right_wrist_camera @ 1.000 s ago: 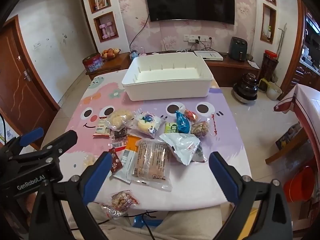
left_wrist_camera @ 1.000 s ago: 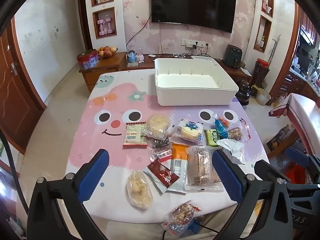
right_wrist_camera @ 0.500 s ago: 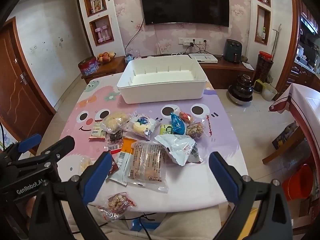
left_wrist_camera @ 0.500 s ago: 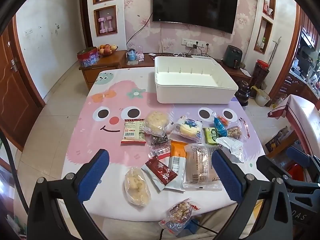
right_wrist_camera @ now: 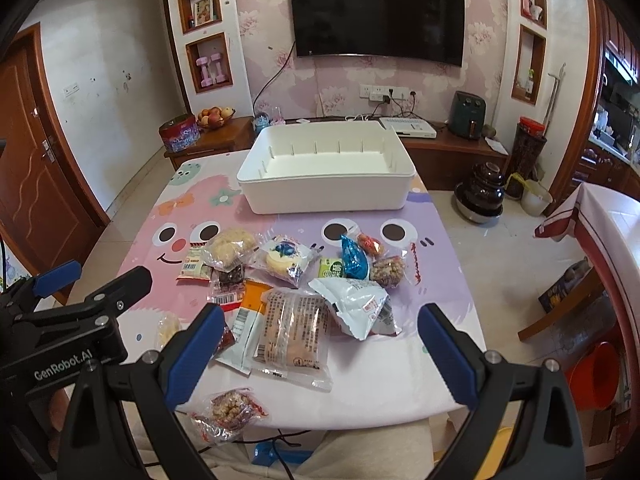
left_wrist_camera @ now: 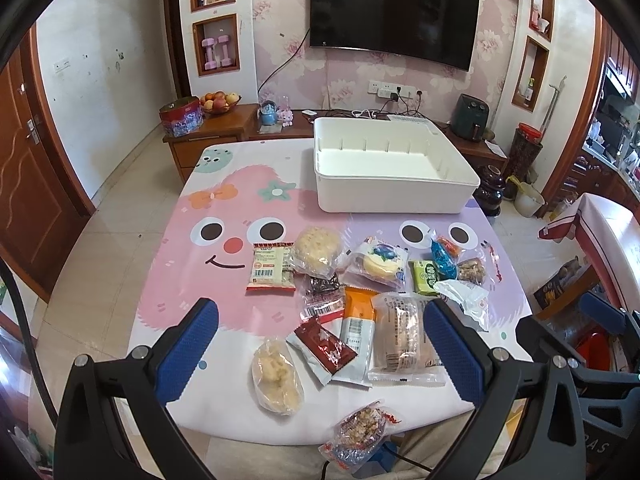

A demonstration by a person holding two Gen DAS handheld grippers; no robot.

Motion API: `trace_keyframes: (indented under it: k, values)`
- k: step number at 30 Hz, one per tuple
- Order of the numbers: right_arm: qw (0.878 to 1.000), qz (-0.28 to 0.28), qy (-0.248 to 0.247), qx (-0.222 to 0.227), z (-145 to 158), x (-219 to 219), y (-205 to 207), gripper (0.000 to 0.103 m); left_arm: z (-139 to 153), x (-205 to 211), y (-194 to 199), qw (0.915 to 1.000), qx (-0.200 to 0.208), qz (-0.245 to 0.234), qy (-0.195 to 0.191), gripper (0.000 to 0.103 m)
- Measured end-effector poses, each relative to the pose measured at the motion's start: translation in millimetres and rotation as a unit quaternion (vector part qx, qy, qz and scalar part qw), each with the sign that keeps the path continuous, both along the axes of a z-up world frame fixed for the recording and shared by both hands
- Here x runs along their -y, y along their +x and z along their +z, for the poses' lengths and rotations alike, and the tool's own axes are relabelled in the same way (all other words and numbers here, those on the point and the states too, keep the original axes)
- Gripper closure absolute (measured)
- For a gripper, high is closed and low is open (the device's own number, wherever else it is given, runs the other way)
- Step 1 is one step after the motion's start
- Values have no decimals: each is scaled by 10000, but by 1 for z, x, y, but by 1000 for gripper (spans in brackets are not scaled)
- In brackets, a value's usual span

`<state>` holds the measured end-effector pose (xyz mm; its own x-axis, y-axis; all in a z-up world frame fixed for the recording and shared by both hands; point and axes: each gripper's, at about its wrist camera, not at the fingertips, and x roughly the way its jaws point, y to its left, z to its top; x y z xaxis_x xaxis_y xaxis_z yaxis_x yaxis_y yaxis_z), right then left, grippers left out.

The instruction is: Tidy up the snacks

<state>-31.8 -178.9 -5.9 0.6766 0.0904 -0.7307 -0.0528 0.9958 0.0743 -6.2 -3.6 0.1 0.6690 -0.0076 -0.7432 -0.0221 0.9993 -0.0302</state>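
Both units are raised above the near edge of the table (left_wrist_camera: pixel 168 280), which carries a pink and lilac cartoon-face cover. The left hand-held gripper (left_wrist_camera: pixel 320 344) has its blue-padded jaws spread wide and grips nothing. The right hand-held gripper (right_wrist_camera: pixel 320 344) is likewise spread wide and empty. In the right wrist view the left unit appears at the left edge, just beside the table.

A white storage bin (left_wrist_camera: pixel 392 196) stands at the far side of the table, right of centre, with nothing visible inside it.

The snacks lie loose in a cluster on the near half of the table, well apart from the bin. On the far left of the cluster is a flat red-edged packet (left_wrist_camera: pixel 271 266), touching a round pale cake in clear wrap (left_wrist_camera: pixel 318 248). Right of that lies a blueberry-print cake packet (left_wrist_camera: pixel 378 262), then a small green packet (left_wrist_camera: pixel 426 278), a blue twisted packet (left_wrist_camera: pixel 444 260) and a nut bar (left_wrist_camera: pixel 472 270). Nearer, a white crumpled bag (right_wrist_camera: pixel 356 300) overlaps a large clear-wrapped loaf (right_wrist_camera: pixel 294 324), which lies beside an orange and white sachet (left_wrist_camera: pixel 358 326) and a dark red sachet (left_wrist_camera: pixel 326 346). A pale pastry in clear wrap (left_wrist_camera: pixel 276 376) lies near the front left. A nut cluster packet (left_wrist_camera: pixel 360 430) overhangs the near table edge.
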Motion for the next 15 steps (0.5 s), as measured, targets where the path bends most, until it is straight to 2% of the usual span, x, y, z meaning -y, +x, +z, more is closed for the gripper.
trace_keyframes:
  k: [10,15]
  values:
    - [9999,-17,-124,50,5,-4,2,5,6,3,2,9999,67,28,116,1]
    - [9999,5,-79,102,8,-4,3,5,8,0,2,9999,150,32,31,1]
